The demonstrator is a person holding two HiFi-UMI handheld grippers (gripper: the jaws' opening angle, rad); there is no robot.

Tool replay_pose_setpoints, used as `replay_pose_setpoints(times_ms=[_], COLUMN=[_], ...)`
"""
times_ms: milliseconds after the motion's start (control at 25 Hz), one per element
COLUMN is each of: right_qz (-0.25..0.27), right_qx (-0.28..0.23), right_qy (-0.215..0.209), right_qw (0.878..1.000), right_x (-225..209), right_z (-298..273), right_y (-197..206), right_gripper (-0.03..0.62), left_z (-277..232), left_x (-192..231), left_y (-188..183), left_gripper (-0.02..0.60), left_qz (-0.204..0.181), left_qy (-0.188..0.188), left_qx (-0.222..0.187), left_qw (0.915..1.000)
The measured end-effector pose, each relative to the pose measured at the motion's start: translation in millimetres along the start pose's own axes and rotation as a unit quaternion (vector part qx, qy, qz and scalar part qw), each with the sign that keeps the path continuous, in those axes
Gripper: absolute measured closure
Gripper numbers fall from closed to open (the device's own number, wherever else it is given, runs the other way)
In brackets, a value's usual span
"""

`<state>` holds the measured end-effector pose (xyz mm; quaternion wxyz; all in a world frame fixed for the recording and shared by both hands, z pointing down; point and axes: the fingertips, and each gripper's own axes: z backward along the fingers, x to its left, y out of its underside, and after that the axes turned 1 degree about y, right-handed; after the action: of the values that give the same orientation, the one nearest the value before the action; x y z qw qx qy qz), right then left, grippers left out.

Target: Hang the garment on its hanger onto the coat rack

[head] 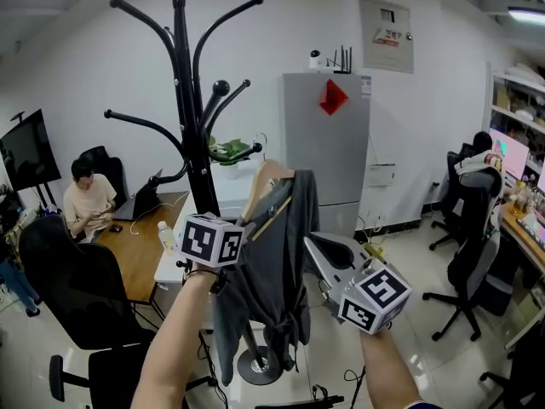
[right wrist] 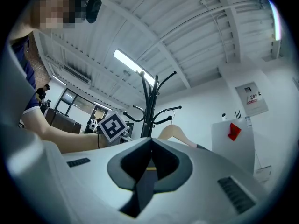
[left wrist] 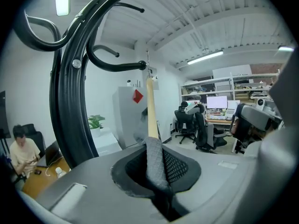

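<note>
A grey garment [head: 272, 271] hangs on a wooden hanger [head: 266, 186] in front of the black coat rack [head: 189, 118]. My left gripper [head: 241, 230] is shut on the garment's fabric [left wrist: 154, 164] at the hanger's shoulder, and the wooden bar [left wrist: 151, 111] rises straight out of the jaws. The metal hook [left wrist: 148, 62] stands right at the ball tip of a lower rack arm [left wrist: 117, 65]; whether it rests on it I cannot tell. My right gripper [head: 312, 244] is shut and empty, just right of the garment. The right gripper view shows the rack [right wrist: 148, 106] and hanger [right wrist: 175, 133] beyond its jaws.
The rack's round base [head: 260, 366] sits on the floor below the garment. A person [head: 85, 201] sits at a wooden desk [head: 145, 250] on the left, with a black chair [head: 72, 288] nearer me. A grey cabinet [head: 328, 143] stands behind, office chairs [head: 473, 262] at right.
</note>
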<state>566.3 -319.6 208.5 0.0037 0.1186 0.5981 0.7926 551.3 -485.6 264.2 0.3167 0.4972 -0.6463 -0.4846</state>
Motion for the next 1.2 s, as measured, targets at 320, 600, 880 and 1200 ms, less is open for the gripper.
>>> replay_pose_setpoints(times_ms=[320, 600, 880, 1200], right_qz=[-0.016, -0.028, -0.038, -0.056], right_qx=[0.0, 0.006, 0.012, 0.03], right_qy=[-0.017, -0.042, -0.045, -0.04], right_qw=[1.0, 0.999, 0.998, 0.997], right_x=[-11.9, 1.6, 8.8, 20.2], right_z=[1.1, -5.6, -6.4, -3.7], right_y=[8.7, 20.1, 26.5, 46.3], right_gripper=[0.594, 0.594, 0.594, 0.594], left_z=[-1.8, 12.2, 25.1, 26.8], left_x=[15.9, 26.8, 32.9, 32.9], left_y=[10.9, 33.5, 43.6, 59.4], left_gripper=[0.537, 0.537, 0.537, 0.537], left_qz=[0.043, 0.065, 0.072, 0.08], left_qy=[-0.041, -0.067, -0.084, -0.088], left_qx=[0.006, 0.009, 0.007, 0.015], left_qw=[0.9982, 0.9956, 0.9938, 0.9928])
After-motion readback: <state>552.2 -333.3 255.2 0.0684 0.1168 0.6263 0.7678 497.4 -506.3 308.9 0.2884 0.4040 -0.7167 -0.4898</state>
